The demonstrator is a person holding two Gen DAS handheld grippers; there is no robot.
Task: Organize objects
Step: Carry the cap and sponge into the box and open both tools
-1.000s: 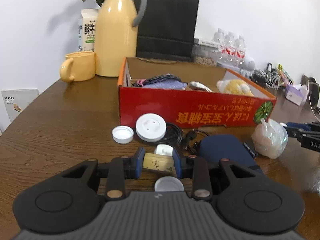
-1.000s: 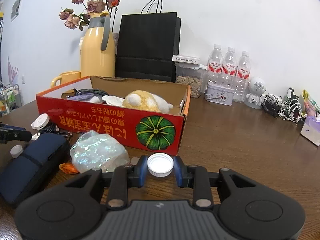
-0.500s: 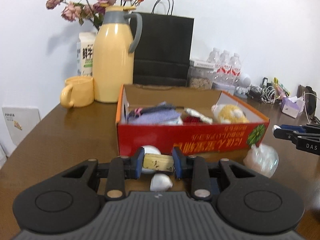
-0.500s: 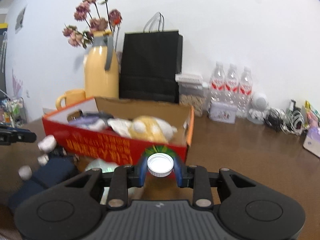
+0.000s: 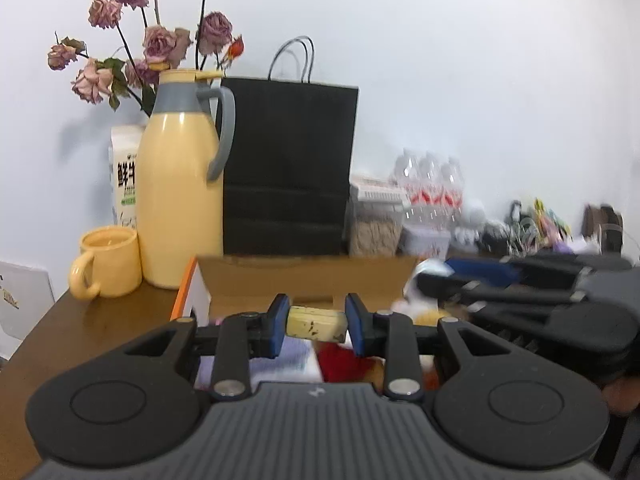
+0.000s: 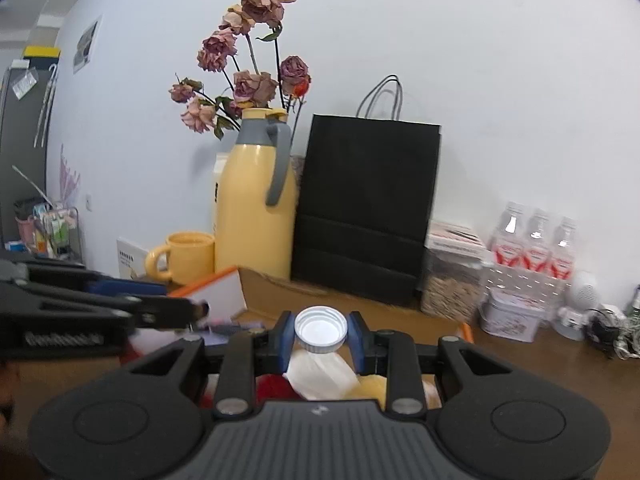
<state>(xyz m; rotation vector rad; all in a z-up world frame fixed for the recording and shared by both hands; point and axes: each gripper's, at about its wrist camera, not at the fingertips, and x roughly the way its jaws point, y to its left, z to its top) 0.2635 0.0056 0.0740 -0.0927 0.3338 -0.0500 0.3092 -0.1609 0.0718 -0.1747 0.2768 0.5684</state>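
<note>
White wall behind; brown wooden counter carries a yellow jug with dried roses, a yellow mug, a black paper bag and water bottles. Cardboard box sits in front, open, with soft items inside. Left gripper over the box, jaws clamped on a small yellowish block. Right gripper also over the box, jaws clamped on a white bottle cap, hollow side toward the camera.
</note>
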